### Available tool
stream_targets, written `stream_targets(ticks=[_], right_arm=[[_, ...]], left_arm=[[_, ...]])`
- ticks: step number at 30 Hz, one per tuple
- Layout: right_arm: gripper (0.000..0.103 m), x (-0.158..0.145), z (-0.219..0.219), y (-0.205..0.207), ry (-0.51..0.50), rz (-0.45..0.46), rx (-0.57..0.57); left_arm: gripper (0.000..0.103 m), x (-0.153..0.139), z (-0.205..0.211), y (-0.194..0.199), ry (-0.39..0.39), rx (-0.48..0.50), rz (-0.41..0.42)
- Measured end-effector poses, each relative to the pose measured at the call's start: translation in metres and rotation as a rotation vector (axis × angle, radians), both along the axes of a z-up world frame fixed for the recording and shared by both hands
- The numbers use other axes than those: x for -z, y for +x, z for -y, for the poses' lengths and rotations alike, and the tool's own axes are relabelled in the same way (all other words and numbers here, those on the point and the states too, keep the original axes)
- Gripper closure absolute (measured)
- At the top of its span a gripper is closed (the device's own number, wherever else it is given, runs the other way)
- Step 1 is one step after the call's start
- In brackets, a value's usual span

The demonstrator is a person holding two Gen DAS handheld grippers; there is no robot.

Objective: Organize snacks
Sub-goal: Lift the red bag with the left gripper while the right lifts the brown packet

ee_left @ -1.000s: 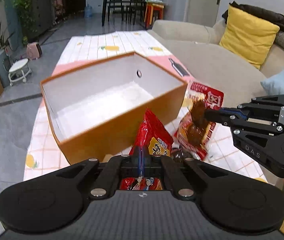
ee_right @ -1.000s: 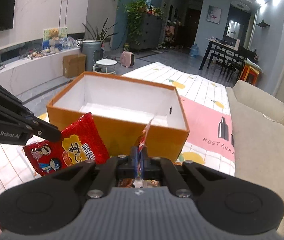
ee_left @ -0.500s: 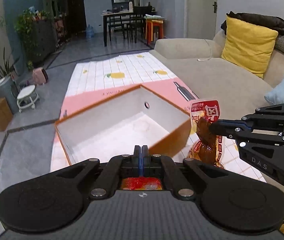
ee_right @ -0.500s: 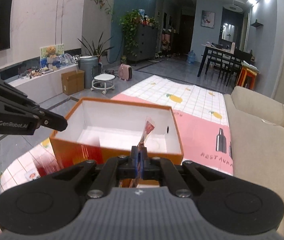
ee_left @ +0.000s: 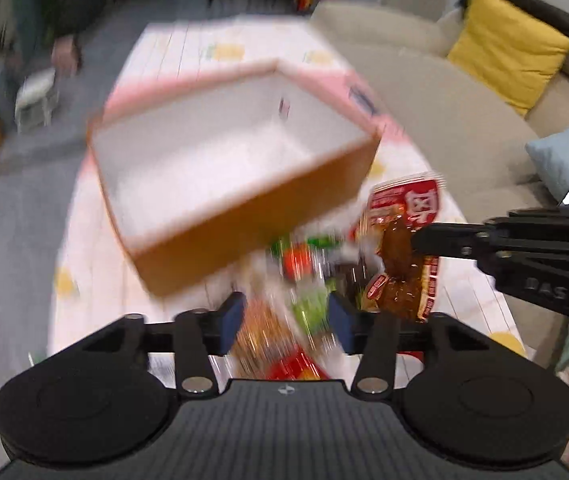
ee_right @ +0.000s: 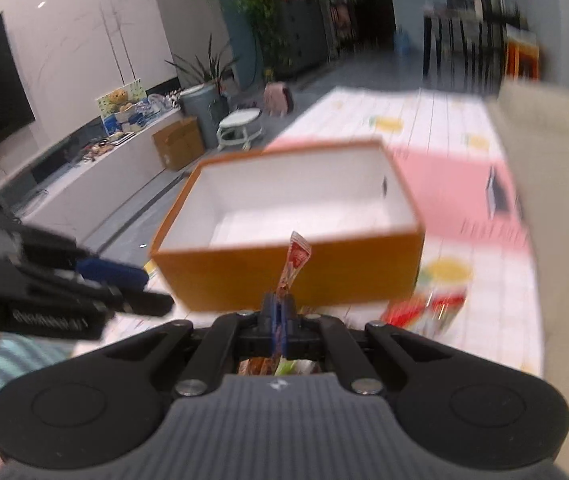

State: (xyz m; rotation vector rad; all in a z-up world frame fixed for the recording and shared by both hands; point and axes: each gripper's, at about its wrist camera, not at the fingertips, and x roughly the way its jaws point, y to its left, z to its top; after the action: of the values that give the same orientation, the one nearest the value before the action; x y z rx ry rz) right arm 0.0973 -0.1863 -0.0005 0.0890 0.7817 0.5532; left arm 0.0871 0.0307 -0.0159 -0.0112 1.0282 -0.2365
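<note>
With the left tool (ee_left: 284, 316) just sprung open over blurred loose packets, carry the right tool's (ee_right: 281, 322) pinched red-and-brown sauced-meat snack packet (ee_left: 402, 248) over the rim of the orange white-lined cardboard box (ee_right: 288, 276) before releasing.

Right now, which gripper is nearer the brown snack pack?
Right. The right gripper is shut on the brown snack pack; the left gripper is open beside it, over other blurred packs.

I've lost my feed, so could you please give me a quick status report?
Left claw just opened, nothing clamped, above blurred snack packets. Right claw shut on a red snack packet. Orange box empty, path clear.
</note>
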Motion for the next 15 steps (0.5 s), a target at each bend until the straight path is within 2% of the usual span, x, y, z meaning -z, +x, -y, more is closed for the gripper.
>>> stream_targets(ticks=[4,7,10,15], right_arm=[[0.103,0.021,0.011,-0.014,0.040,-0.172,-0.001],[0.103,0.035,0.016,-0.020,0.044,-0.276,0.013],[0.103,0.045,0.017,-0.024,0.032,-0.315,0.017],[0.103,0.062,0.010,-0.022,-0.012,-0.352,0.029]], left_arm=[[0.034,0.037,-0.001,-0.007,-0.061,-0.115,-0.209],[0.033,0.064,-0.007,-0.008,-0.103,-0.230,-0.324],[0.027,0.080,-0.011,-0.005,-0.084,-0.310,-0.368],[0.026,0.099,-0.010,-0.010,-0.105,-0.375,-0.418]])
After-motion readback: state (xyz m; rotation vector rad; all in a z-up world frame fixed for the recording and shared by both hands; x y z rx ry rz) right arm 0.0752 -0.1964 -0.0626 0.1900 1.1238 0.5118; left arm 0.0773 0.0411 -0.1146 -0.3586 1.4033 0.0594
